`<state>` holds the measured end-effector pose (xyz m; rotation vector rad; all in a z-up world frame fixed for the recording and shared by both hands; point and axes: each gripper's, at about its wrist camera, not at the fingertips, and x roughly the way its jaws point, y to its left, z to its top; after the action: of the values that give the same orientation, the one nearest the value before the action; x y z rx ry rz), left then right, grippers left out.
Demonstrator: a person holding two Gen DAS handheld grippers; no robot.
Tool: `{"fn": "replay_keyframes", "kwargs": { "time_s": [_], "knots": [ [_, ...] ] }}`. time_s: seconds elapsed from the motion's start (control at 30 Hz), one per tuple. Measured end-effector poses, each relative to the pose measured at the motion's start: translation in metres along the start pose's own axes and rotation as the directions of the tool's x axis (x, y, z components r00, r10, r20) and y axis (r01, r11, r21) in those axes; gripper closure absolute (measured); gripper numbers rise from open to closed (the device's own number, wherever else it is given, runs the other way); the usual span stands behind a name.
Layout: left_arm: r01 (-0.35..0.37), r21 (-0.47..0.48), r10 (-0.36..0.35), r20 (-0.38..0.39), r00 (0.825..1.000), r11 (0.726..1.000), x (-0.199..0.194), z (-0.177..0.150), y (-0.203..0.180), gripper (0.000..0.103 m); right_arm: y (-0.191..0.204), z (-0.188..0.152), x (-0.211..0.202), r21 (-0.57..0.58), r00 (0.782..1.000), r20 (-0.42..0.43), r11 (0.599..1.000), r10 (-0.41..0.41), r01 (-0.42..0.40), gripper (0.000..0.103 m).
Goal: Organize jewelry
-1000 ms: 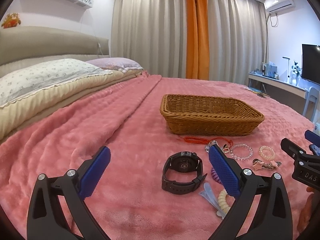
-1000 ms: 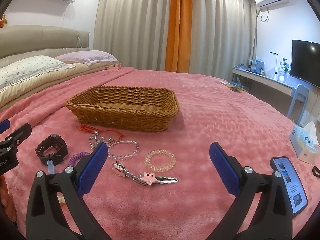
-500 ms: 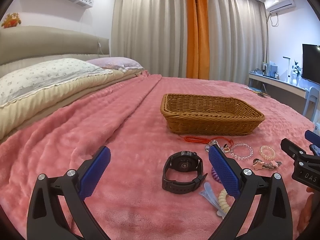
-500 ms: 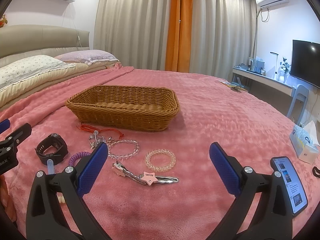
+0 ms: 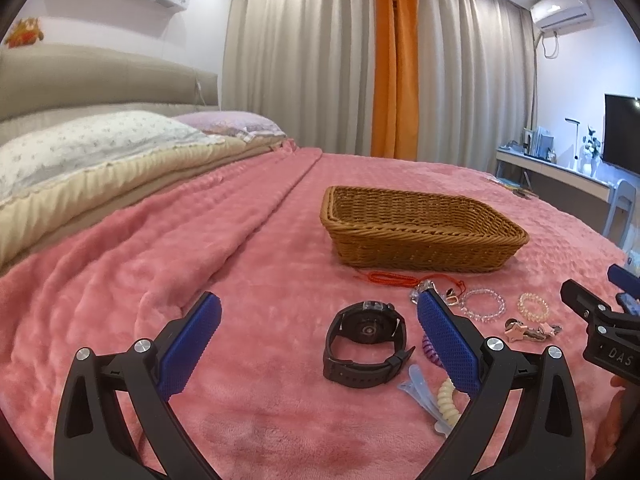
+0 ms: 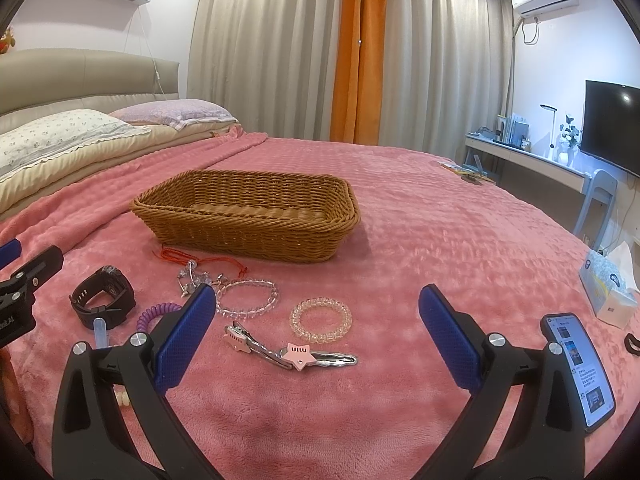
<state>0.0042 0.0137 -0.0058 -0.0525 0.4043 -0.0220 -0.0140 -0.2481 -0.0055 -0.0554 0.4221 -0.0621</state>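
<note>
Between the spread, empty fingers of the left gripper (image 5: 318,340), a watch (image 5: 366,342) lies on the blanket (image 5: 160,264), near the basket (image 5: 420,236). Its strap, probably rubbery, is best pinched. The right gripper (image 6: 318,334) is likewise spread and empty.

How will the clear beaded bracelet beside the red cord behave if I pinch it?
The clear beaded bracelet will probably sag floppy, being loosely strung. Its glossy round beads may slip between pads. It looks light, but might snag the red cord.

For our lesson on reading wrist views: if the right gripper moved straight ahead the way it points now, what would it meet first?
Probably the clear coil bracelet, lying between the open right gripper fingers' line; the star hair clip lies nearer but lower. Depth is uncertain.
</note>
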Motion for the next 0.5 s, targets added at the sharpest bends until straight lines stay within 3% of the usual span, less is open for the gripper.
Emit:
{"fn": "replay_keyframes", "kwargs": {
  "time_s": [0.13, 0.37, 0.5],
  "knots": [
    [0.009, -0.045, -0.009, -0.005, 1.0, 0.999, 0.001, -0.003, 0.009, 0.008, 0.0, 0.0, -0.001, 0.003, 1.0, 0.009, 1.0, 0.004, -0.004, 0.006],
    [0.0, -0.037, 0.0, 0.0, 1.0, 0.999, 0.0, -0.005, 0.007, 0.008, -0.009, -0.003, -0.005, 0.045, 0.999, 0.042, 0.999, 0.004, -0.006, 0.006],
    [0.037, -0.026, -0.038, -0.052, 0.998, 0.999, 0.004, -0.001, 0.005, 0.008, -0.02, 0.002, -0.003, 0.084, 1.0, -0.007, 0.996, 0.019, -0.018, 0.006]
  ]
}}
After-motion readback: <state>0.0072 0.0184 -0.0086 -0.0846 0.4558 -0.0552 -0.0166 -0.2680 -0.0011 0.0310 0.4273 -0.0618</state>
